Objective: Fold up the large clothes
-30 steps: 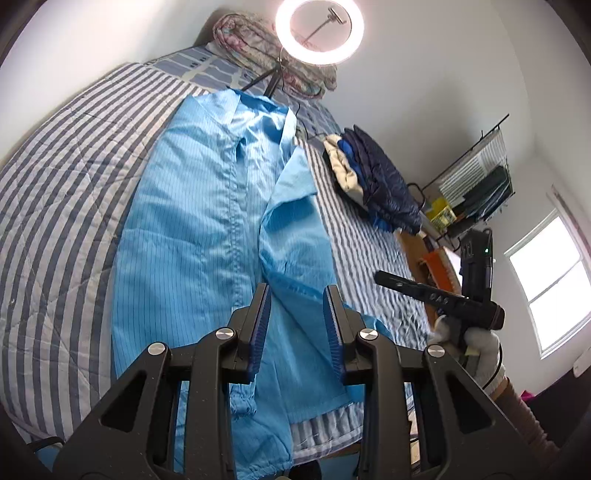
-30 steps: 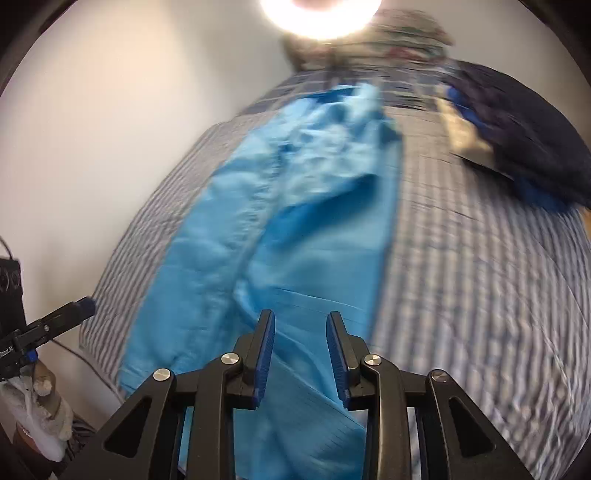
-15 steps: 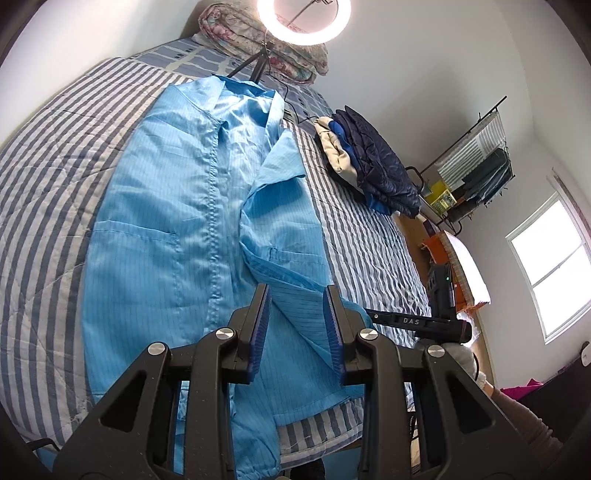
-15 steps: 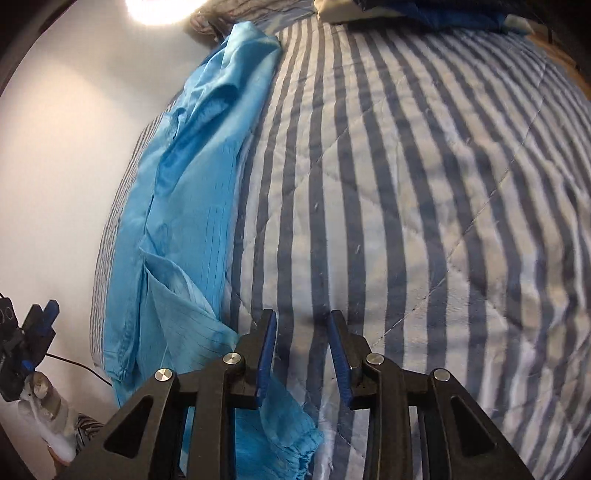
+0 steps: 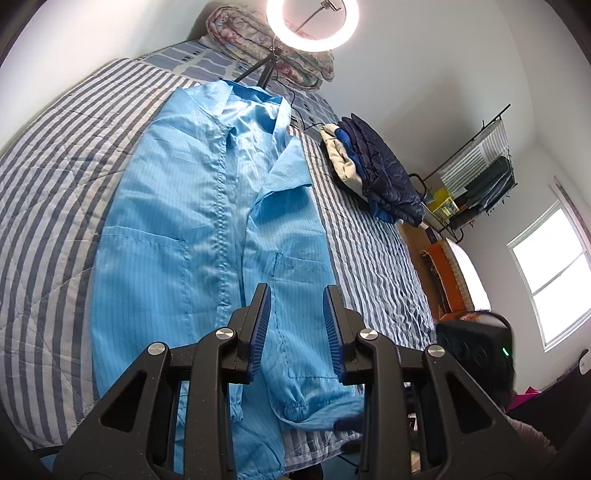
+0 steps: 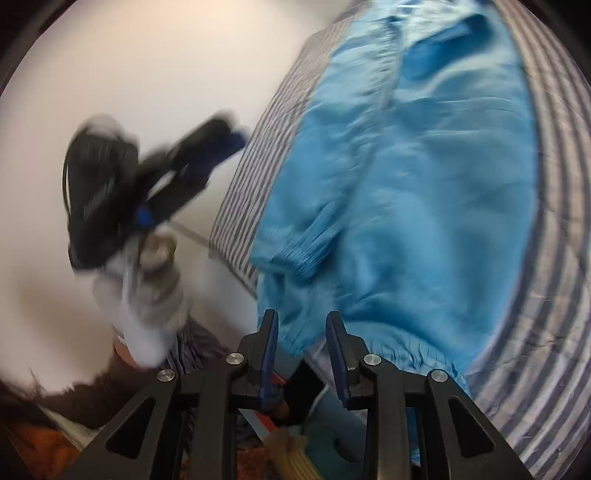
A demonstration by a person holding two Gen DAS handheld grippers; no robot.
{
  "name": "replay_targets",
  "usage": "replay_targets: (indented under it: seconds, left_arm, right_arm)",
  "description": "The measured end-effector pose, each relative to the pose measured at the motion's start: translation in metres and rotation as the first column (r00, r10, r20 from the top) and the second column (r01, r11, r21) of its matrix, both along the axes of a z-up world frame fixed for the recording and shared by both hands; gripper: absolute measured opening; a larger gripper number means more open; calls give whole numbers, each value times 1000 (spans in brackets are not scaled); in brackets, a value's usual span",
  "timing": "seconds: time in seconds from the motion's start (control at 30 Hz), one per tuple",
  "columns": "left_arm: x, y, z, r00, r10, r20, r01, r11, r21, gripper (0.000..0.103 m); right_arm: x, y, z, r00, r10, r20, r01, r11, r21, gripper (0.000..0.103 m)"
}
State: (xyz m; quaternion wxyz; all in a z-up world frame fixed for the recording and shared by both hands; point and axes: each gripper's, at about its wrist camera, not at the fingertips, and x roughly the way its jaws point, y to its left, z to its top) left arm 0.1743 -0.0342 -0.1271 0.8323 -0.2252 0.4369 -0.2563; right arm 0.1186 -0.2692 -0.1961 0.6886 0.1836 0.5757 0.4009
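Note:
A large light-blue coat [image 5: 192, 229] lies spread out, front up, on the striped bed [image 5: 48, 177], one sleeve folded along its right side with the cuff [image 5: 314, 410] near the bed's foot. My left gripper [image 5: 297, 325] hovers open above the coat's lower part, nothing between its pads. In the blurred right wrist view the right gripper [image 6: 301, 347] stands open just over the coat's [image 6: 424, 192] bottom edge at the bed's foot; no pad presses the cloth. The left gripper [image 6: 207, 147] shows there too, held by a gloved hand [image 6: 147, 295]. The right gripper's black body [image 5: 476, 343] sits low right.
A lit ring light [image 5: 312, 24] on a tripod and a rolled floral quilt [image 5: 266, 48] stand at the bed's head. A pile of dark and cream clothes [image 5: 380, 177] lies on the bed's right side. Beyond are a clothes rack [image 5: 476, 166] and a window [image 5: 554, 273].
The right gripper swung left and down, from over the bare striped cover to the coat's bottom edge. The left gripper stayed almost still. Both kept the same gap.

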Motion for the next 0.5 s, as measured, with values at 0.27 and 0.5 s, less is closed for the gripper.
replay_targets:
  seconds: [0.27, 0.5]
  left_arm:
    - [-6, -1, -9, 999, -29, -27, 29, 999, 14, 28]
    - [-4, -7, -9, 999, -32, -29, 33, 999, 19, 28]
  right_arm:
    - [-9, -56, 18, 959, -262, 107, 270, 960, -76, 29]
    - [-35, -13, -29, 990, -138, 3, 136, 976, -169, 29]
